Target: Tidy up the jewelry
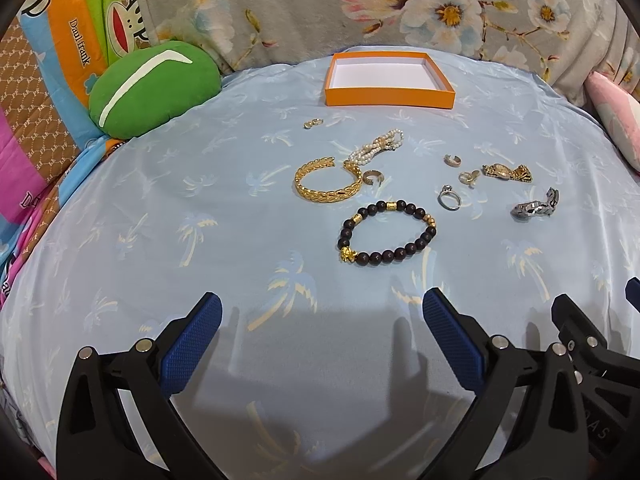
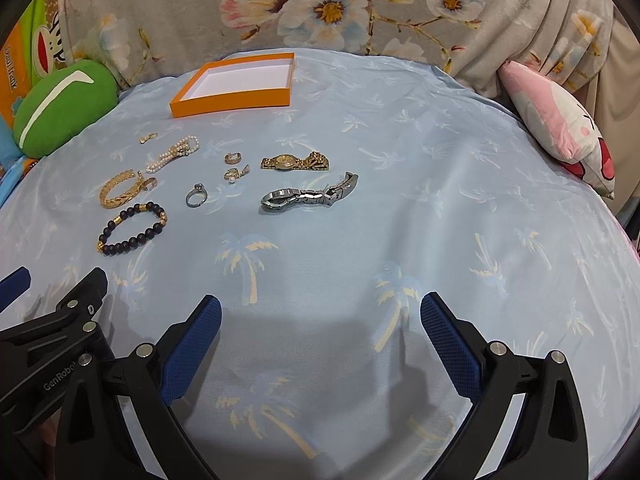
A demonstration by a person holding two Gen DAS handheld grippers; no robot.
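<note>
An empty orange box [image 1: 390, 96] [image 2: 232, 101] with a white inside sits at the far side of the blue palm-print sheet. In front of it lie a gold cuff bangle [image 1: 326, 192] [image 2: 118, 193], a pearl strand [image 1: 376, 146] [image 2: 172, 154], a dark bead bracelet [image 1: 386, 233] [image 2: 132, 229], a silver ring [image 1: 449, 199] [image 2: 196, 196], a gold watch [image 1: 506, 171] [image 2: 294, 162], a silver watch [image 1: 536, 206] [image 2: 308, 197] and several small earrings. My left gripper [image 1: 322, 308] and right gripper [image 2: 320, 308] are both open and empty, near the front, short of the jewelry.
A green cushion [image 1: 154, 88] [image 2: 60, 106] lies at the back left. A pink and white cushion [image 2: 560, 120] lies at the back right. A floral blanket [image 1: 400, 4] runs along the back. The right gripper shows at the right edge of the left wrist view [image 1: 580, 332].
</note>
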